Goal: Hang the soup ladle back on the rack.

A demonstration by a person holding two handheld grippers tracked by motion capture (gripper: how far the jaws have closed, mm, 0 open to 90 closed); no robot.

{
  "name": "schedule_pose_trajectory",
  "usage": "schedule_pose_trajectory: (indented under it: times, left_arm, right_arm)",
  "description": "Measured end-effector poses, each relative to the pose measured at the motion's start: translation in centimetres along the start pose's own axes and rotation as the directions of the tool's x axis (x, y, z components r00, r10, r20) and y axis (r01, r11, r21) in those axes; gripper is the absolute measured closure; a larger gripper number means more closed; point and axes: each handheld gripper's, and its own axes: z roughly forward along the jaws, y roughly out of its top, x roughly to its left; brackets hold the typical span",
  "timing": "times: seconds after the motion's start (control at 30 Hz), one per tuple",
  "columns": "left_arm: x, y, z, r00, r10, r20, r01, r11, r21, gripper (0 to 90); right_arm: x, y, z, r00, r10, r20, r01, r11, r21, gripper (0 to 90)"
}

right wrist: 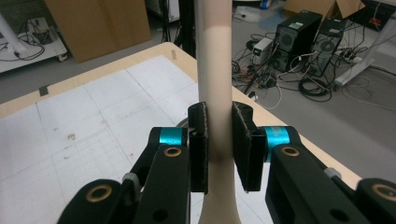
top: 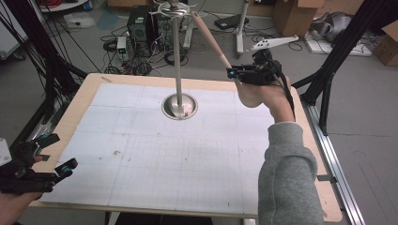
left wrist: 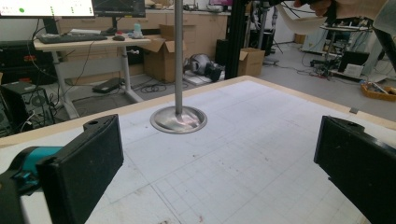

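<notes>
At the near left corner of the counter (top: 141, 84) the left claw (top: 54, 157) sits in the person's left hand (top: 11, 206), low over the white gridded sheet (top: 141, 159) that covers the top. Its two black pads (left wrist: 88, 161) stand wide apart with nothing between them, and they face the middle of the counter.

There, toward the far edge, a metal stand (top: 179, 70) rises from a round dished base (top: 179, 107); the base rests on the sheet and the thin upright rod ends in curved hooks (top: 174, 8) at the top.

Right of the rod, a long pale spoon-like utensil (top: 213, 44) slants through the air. Its handle points up and left, and its tip ends close beside the hooks, though whether it touches them cannot be told. Its wider pale end hangs just below the right claw (top: 234, 72), in front of the hand.

The right claw, held up above the far right part of the counter by the right hand (top: 270, 91) in a grey sleeve (top: 286, 173), is closed on the utensil's handle: in the right gripper view the pads (right wrist: 198, 147) press the pale shaft (right wrist: 215, 93) from both sides
</notes>
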Motion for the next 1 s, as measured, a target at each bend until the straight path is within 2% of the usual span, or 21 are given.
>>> schedule_pose_trajectory:
  times: [0.4, 0.67, 1.0]
  left_arm:
    - [0.0, 0.0, 0.0, 1.0, 0.0, 0.0, 0.0, 1.0, -0.001, 1.8]
    - [0.0, 0.2, -0.2, 1.0, -0.003, 0.001, 0.003, 0.9999, -0.01, 1.8]
    - [0.1, 0.2, -0.6, 1.0, -0.004, -0.006, 0.004, 0.9999, -0.016, 1.8]
  right_arm:
    - [0.3, -0.2, 1.6, 0.9998, 0.017, -0.001, -0.017, 0.999, 0.027, 77.6]
    - [0.8, -0.3, 3.3, 0.9995, 0.03, -0.007, -0.03, 0.998, 0.058, 77.6]
    - [1.2, -0.3, 5.4, 0.9993, 0.037, -0.006, -0.036, 0.997, 0.071, 77.6]
